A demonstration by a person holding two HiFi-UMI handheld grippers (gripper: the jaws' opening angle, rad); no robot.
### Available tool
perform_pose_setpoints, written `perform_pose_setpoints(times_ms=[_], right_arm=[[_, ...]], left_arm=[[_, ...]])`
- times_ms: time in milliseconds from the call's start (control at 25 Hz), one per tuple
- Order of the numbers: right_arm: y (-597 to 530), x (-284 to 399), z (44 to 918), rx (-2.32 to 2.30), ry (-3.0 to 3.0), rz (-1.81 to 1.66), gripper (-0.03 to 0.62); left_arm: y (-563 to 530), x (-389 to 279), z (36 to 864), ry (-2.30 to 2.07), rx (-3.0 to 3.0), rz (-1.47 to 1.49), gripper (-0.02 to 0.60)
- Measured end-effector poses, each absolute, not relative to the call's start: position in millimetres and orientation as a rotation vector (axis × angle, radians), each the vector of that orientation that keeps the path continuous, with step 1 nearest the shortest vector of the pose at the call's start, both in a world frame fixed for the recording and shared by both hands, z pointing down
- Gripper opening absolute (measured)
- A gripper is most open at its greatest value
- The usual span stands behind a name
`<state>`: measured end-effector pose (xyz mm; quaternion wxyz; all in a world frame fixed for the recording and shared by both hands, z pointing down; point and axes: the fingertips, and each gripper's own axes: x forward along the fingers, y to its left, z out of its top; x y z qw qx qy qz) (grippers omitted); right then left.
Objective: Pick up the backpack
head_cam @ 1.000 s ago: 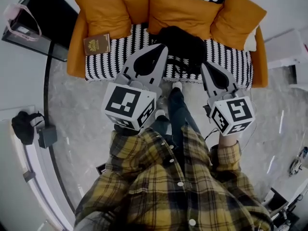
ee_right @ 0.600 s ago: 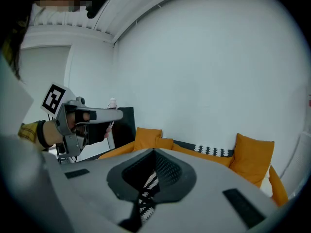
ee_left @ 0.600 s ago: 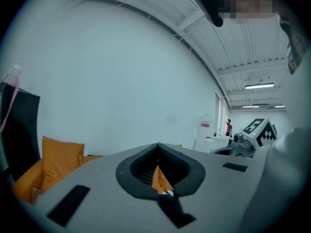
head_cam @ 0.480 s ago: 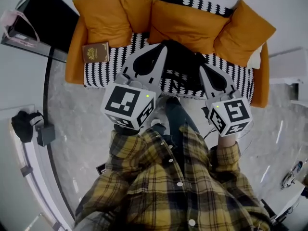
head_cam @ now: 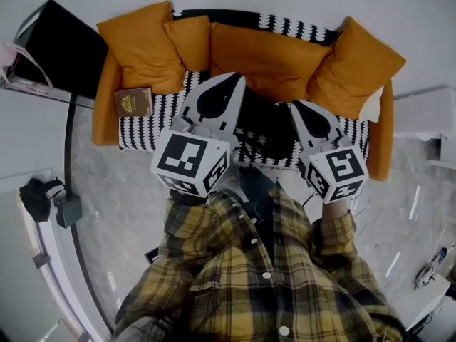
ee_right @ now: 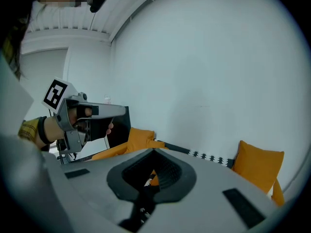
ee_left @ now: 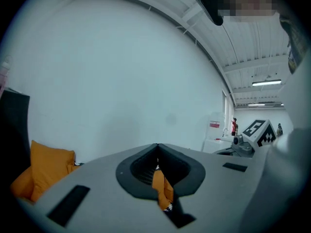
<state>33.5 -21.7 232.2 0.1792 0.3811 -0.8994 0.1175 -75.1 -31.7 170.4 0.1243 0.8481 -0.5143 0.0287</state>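
The black backpack [head_cam: 265, 125] lies in the middle of the sofa seat [head_cam: 160, 112], on a black-and-white striped cover and against the orange cushions [head_cam: 267, 55]. My left gripper [head_cam: 237, 78] is held out over the seat just left of the backpack, jaws shut and empty. To the backpack's right, my right gripper [head_cam: 293, 106] is also shut with nothing in it. The grippers hide parts of the backpack. In the left gripper view the shut jaws [ee_left: 157, 145] point at the white wall above the sofa. The right gripper view shows its shut jaws [ee_right: 154, 151] towards the sofa back.
A brown book [head_cam: 133, 102] lies on the sofa's left end. A black panel [head_cam: 60, 48] stands left of the sofa and white furniture [head_cam: 420, 112] to its right. A dark bag [head_cam: 34, 197] sits on the marble floor at the left. A white wall rises behind the sofa.
Both grippers have moved forward towards the sofa, together with the person. Their tips now reach over the seat on either side of the backpack. Both stay shut.
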Motion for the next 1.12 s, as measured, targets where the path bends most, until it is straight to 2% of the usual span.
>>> perform_pose_setpoints(times_ms=[480, 1120], right_arm=[[-67, 49, 235, 1.08, -2.542, 0.342, 0.015], [-73, 54, 260, 1.136, -2.468, 0.401, 0.017]], left_arm=[[-73, -53, 181, -1.471, 2.47, 0.14, 0.018], [-85, -60, 219, -1.381, 2.446, 0.267, 0.018]])
